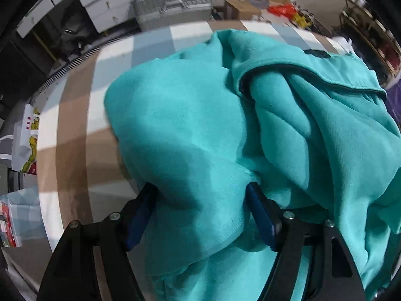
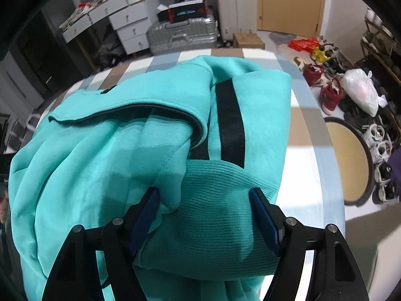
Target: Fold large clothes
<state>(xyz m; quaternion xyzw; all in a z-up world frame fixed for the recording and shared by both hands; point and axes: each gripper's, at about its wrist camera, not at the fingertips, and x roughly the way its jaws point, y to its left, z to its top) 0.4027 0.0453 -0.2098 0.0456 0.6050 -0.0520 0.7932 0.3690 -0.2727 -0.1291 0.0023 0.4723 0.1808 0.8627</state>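
Observation:
A large turquoise sweatshirt [image 1: 190, 125] with dark trim lies bunched on a striped bed cover [image 1: 75, 135]. My left gripper [image 1: 200, 188] stands wide open, and a fold of the fabric bulges between its blue pads [image 1: 260, 215]. In the right wrist view the sweatshirt [image 2: 105, 155] shows a black stripe [image 2: 229, 123] and a ribbed hem [image 2: 210, 200]. My right gripper [image 2: 204, 193] is also wide open, with the ribbed hem lying between its blue pads [image 2: 145, 215]. Neither gripper pinches the cloth.
The striped bed cover [image 2: 303, 150] ends at a far edge. Beyond it stand a silver suitcase [image 2: 183, 35], white drawers [image 2: 127, 22] and a door [image 2: 290, 2]. Shoes [image 2: 330, 92], bags and a round tray [image 2: 351, 160] lie on the floor at right.

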